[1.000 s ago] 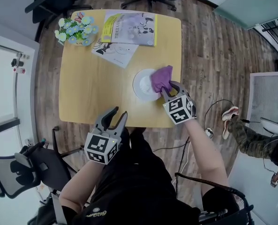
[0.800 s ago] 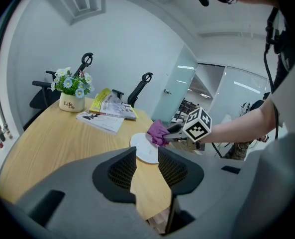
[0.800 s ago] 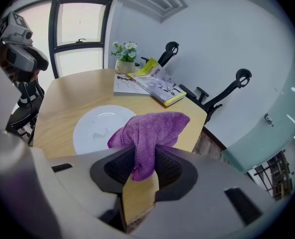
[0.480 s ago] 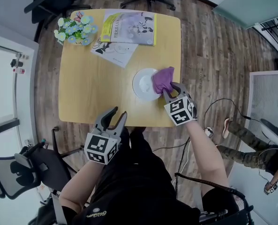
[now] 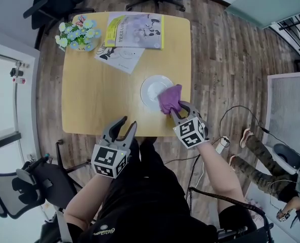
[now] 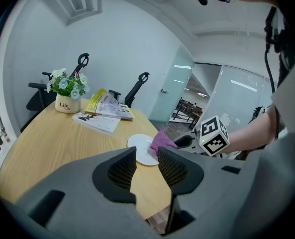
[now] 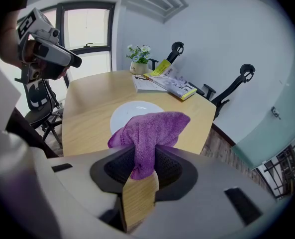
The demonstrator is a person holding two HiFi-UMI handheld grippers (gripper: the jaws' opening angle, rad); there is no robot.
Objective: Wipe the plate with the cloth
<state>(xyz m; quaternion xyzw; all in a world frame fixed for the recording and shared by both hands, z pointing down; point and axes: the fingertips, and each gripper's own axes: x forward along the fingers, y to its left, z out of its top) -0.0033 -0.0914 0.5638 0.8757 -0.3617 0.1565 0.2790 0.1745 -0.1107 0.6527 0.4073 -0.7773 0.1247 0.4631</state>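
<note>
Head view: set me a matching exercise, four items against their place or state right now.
1 cloth
2 plate
3 left gripper
4 flower pot

A open, holding nothing
B far left corner of the table
C pinched in the right gripper
D white, partly under purple fabric

Pairs: 1-C, 2-D, 3-A, 4-B

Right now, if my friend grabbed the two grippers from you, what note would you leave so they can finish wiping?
Right gripper: shut on the purple cloth.
Left gripper: open, empty, by the table's near edge.
The cloth lies on the white plate's near right part; the rest shows bare.
How much is wiped cannot be told. Probably left: sweep the cloth over the whole plate.
</note>
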